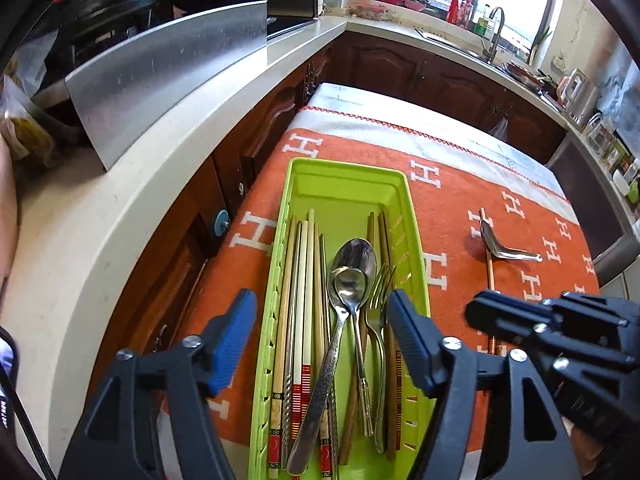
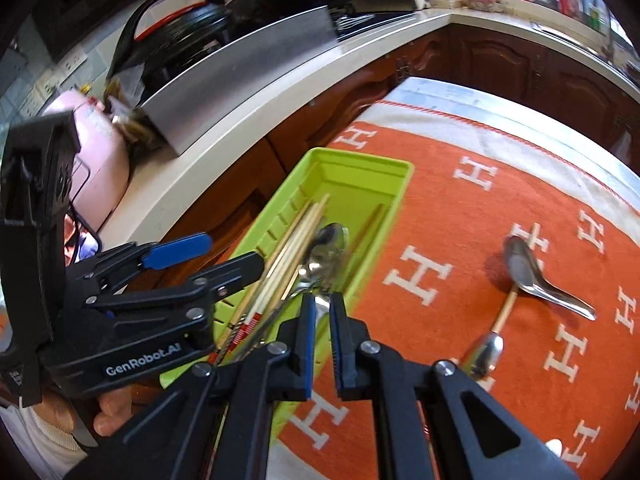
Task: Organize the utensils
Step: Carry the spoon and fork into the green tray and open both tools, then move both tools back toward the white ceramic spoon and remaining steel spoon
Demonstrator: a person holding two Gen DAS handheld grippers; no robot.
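Lying on the orange cloth (image 1: 460,216), right of the green tray (image 1: 416,240): a metal soup spoon (image 2: 540,276) crossed over a wooden-handled spoon (image 2: 506,308). Wooden handle roughly parallel to the tray, soup spoon handle angled right. Nearest the right gripper (image 2: 322,312), fingers a narrow slit apart, unclear whether pinching anything. Left gripper (image 1: 320,312) spread wide and empty over the filled tray.

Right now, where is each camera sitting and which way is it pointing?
Left wrist: above the green tray, looking down its length; the open left gripper straddles it, and the right gripper shows at the right edge.
Right wrist: right of the tray, facing forward-left; right gripper nearly shut, seemingly empty.
Shared: tray, orange cloth, soup spoon.
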